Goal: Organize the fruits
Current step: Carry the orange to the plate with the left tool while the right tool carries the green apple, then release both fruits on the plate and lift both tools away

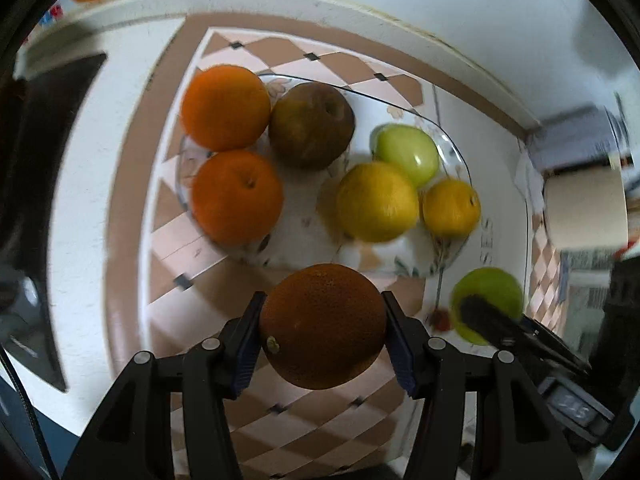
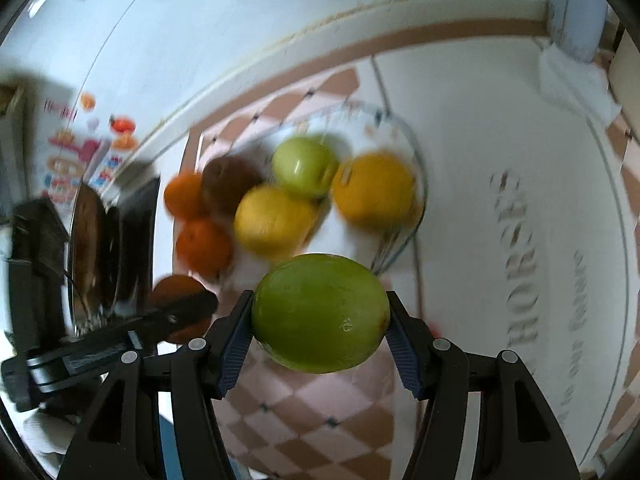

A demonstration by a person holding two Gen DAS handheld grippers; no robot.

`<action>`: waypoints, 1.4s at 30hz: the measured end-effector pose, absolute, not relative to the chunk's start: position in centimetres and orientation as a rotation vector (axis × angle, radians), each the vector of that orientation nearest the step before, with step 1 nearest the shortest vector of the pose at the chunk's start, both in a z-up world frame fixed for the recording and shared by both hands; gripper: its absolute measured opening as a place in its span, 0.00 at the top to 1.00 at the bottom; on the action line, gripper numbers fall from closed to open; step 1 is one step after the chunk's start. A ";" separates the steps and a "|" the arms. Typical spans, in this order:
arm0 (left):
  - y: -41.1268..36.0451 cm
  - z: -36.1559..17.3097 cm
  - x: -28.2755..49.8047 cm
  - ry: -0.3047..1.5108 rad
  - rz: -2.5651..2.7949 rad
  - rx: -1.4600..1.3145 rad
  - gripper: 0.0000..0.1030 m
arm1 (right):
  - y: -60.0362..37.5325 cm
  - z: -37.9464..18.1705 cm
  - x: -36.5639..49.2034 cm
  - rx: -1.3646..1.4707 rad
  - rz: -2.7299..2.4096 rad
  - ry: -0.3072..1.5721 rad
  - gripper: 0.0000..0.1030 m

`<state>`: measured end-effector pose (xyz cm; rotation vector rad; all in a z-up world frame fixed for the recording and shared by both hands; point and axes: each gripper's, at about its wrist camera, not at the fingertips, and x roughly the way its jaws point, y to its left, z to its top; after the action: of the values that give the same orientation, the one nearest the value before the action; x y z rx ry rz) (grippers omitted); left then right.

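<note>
My left gripper [image 1: 323, 330] is shut on a dark orange [image 1: 322, 326] and holds it above the near rim of a clear glass plate [image 1: 456, 148]. My right gripper [image 2: 320, 330] is shut on a green fruit [image 2: 320, 312], also near the plate [image 2: 416, 168]; it shows in the left wrist view [image 1: 486, 300] at the right. On the plate lie two oranges [image 1: 226, 108] [image 1: 236, 196], a brown fruit [image 1: 312, 126], a green apple [image 1: 408, 154], a large yellow fruit [image 1: 376, 202] and a small yellow one [image 1: 452, 208].
The plate stands on a white table with a brown and pink checked cloth [image 1: 288, 416]. A wall edge [image 1: 360, 8] runs behind it. A dark object [image 1: 44, 208] is at the left and a beige box [image 1: 584, 210] at the right.
</note>
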<state>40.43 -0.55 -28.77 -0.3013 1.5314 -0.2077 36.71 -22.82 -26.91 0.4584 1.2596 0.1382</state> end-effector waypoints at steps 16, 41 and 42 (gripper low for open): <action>0.2 -30.8 43.3 1.507 -0.140 -0.490 0.48 | -26.2 -26.7 45.9 0.473 0.066 1.229 0.37; -2.2 -27.2 42.7 1.455 -0.122 -0.325 0.27 | -25.8 -28.3 48.4 0.440 0.076 1.334 0.17; -1.3 -26.9 42.8 1.447 -0.117 -0.300 0.14 | -25.7 -27.8 47.9 0.426 0.072 1.327 0.13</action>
<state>42.79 -1.29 -26.90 -0.2995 1.4469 -0.1175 47.90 -25.70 -27.81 0.4257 1.3271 0.0722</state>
